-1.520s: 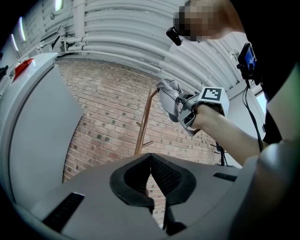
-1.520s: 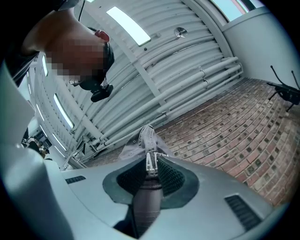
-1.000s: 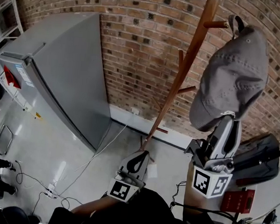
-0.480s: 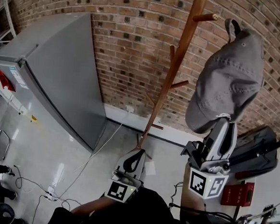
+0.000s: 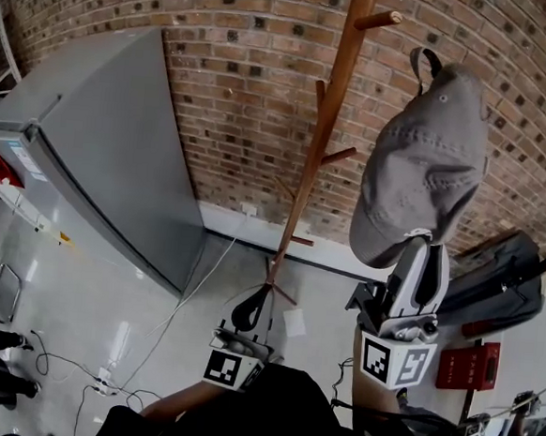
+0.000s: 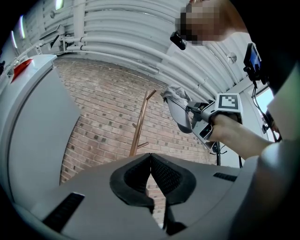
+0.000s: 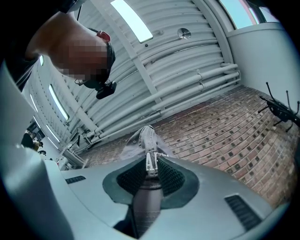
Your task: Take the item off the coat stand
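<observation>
A grey cap (image 5: 418,167) hangs in the air to the right of the wooden coat stand (image 5: 321,141), clear of its top peg (image 5: 378,20). My right gripper (image 5: 420,239) points up under the cap and is shut on its brim; in the right gripper view the brim (image 7: 146,140) sits pinched between the pads of the right gripper (image 7: 151,164). My left gripper (image 5: 252,307) stays low near the stand's foot, shut with nothing in it. In the left gripper view the left gripper (image 6: 150,161) has its jaws together, and beyond it stand the cap (image 6: 180,110) and the coat stand (image 6: 139,126).
A tall grey cabinet (image 5: 100,142) stands at the left against the brick wall (image 5: 246,79). A black bag (image 5: 493,286) and a red box (image 5: 467,364) lie at the right. Cables (image 5: 101,368) run over the floor at the lower left.
The right gripper has carried the cap a little down and away from the top peg, and the gap between them has widened. The left gripper has stayed where it was.
</observation>
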A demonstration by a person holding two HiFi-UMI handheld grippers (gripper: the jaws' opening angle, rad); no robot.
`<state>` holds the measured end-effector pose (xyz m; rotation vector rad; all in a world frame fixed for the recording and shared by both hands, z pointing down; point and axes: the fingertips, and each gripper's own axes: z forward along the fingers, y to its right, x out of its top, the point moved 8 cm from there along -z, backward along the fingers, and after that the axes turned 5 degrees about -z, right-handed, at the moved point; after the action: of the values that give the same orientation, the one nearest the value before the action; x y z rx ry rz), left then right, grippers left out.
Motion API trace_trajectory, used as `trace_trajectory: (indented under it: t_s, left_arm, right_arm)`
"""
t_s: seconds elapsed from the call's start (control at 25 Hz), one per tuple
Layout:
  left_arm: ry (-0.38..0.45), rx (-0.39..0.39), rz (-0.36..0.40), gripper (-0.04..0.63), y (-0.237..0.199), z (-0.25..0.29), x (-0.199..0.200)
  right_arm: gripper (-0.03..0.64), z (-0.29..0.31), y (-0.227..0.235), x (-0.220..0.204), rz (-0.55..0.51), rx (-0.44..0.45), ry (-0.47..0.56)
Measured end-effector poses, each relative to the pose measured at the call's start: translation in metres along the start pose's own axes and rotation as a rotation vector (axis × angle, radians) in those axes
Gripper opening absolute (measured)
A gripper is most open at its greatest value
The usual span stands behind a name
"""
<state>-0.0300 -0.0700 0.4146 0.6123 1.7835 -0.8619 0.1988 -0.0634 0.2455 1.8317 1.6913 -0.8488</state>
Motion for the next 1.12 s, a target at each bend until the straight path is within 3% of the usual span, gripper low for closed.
trace_trajectory:
  t_s: [0.56,1.12]
  left_arm:
    - [-0.037,-0.036,-0.033,0.017,0.008,0.006,-0.008]
    - [-0.011,-0.051,-0.009,0.016,0.009,0.018,-0.007]
  right_arm:
    - [0.08,-0.022,0.001,-0.012,-0.007,-0.031,-0.06]
    - [0.08,-0.048,-0.004,-0.028,-0.009,-0.015,-0.108]
